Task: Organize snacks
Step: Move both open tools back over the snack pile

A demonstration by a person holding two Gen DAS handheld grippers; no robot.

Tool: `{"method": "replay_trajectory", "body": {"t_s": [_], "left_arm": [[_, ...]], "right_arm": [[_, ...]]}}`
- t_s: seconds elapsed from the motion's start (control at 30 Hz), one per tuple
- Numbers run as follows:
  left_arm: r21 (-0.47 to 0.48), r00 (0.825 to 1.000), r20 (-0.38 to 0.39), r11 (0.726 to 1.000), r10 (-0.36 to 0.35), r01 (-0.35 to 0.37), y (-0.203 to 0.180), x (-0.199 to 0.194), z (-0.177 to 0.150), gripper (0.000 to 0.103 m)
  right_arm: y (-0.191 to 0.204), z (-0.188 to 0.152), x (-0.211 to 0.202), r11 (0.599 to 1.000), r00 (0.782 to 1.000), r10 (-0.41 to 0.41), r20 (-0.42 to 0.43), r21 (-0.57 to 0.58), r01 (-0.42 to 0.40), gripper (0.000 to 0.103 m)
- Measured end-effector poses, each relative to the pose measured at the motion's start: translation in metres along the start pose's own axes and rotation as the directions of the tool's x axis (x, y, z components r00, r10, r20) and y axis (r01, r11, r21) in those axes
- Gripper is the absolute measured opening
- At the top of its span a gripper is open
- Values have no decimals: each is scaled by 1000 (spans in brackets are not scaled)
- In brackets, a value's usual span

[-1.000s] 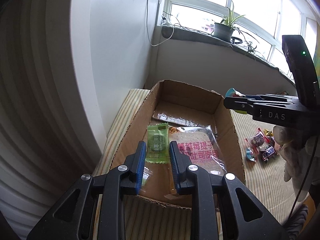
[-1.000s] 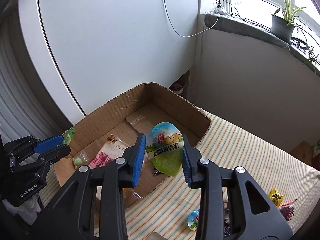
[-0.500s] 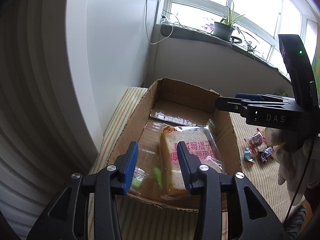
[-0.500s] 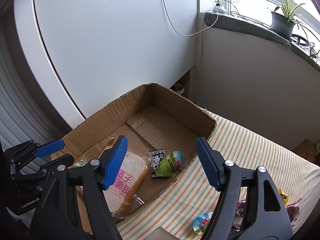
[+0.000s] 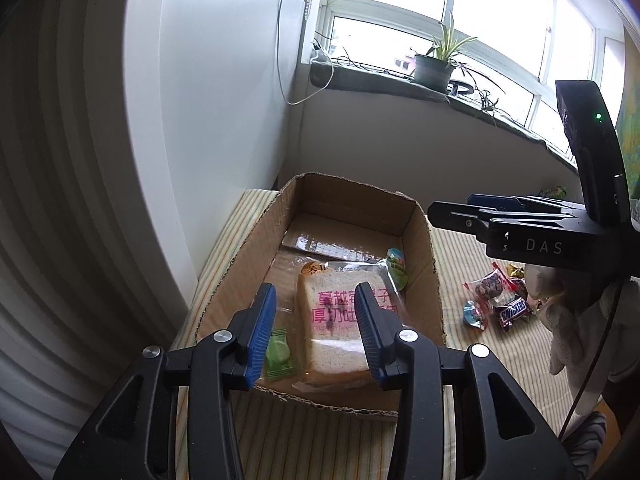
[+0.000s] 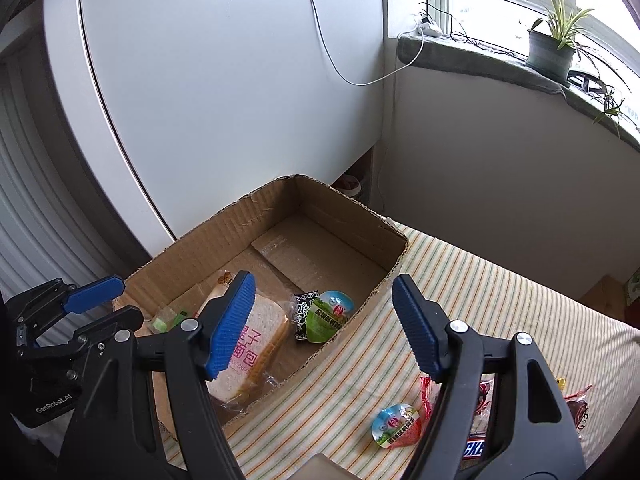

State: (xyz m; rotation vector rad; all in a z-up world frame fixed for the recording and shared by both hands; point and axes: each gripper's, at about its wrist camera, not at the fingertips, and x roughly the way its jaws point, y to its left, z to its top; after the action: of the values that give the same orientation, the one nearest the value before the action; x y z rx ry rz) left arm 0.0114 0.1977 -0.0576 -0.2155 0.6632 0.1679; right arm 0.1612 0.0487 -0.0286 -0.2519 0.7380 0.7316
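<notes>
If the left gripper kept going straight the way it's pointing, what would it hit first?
Probably the bagged bread slice lying in the cardboard box. The open left gripper frames it between its fingers, with the small green candy packet just beside the left finger. Depth is uncertain.

Open brown corrugated cardboard box (image 6: 256,216) on striped cloth, flaps gone, edges ragged. Inside: clear-wrapped white bread slice with pink lettering (image 5: 336,332) flat at 6 o'clock end; small green candy sachet (image 5: 279,354) just beside it at 9 o'clock; green-lidded egg snack cup (image 6: 329,316) tilted against 3 o'clock wall, touching black patterned packet (image 6: 301,312). Outside at 3 o'clock: red-lidded snack cup (image 6: 396,426), Snickers bar (image 5: 513,312), red-wrapped sweets (image 5: 490,282), loosely clustered.
</notes>
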Motion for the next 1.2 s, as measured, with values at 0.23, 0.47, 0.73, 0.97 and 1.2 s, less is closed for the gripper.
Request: {"method": "replay_trajectory", "body": {"t_s": [0.23, 0.47, 0.73, 0.97, 1.2], "left_arm": [[11, 1000, 16, 1000, -21, 21, -13, -11, 3, 39], [31, 997, 29, 997, -77, 76, -36, -21, 2, 39], [69, 988, 16, 985, -157, 155, -73, -19, -2, 39], [111, 976, -30, 970, -214, 216, -112, -8, -12, 39], [154, 961, -91, 950, -260, 271, -151, 9, -23, 39]], "right_arm": [[-3, -4, -21, 1000, 1000, -7, 24, -4, 7, 74], [-26, -20, -56, 999, 999, -24, 49, 26, 23, 74], [-75, -56, -107, 994, 995, -77, 68, 84, 71, 74], [-132, -95, -144, 975, 986, -156, 55, 166, 145, 74], [-190, -132, -168, 942, 974, -227, 18, 257, 215, 74]]}}
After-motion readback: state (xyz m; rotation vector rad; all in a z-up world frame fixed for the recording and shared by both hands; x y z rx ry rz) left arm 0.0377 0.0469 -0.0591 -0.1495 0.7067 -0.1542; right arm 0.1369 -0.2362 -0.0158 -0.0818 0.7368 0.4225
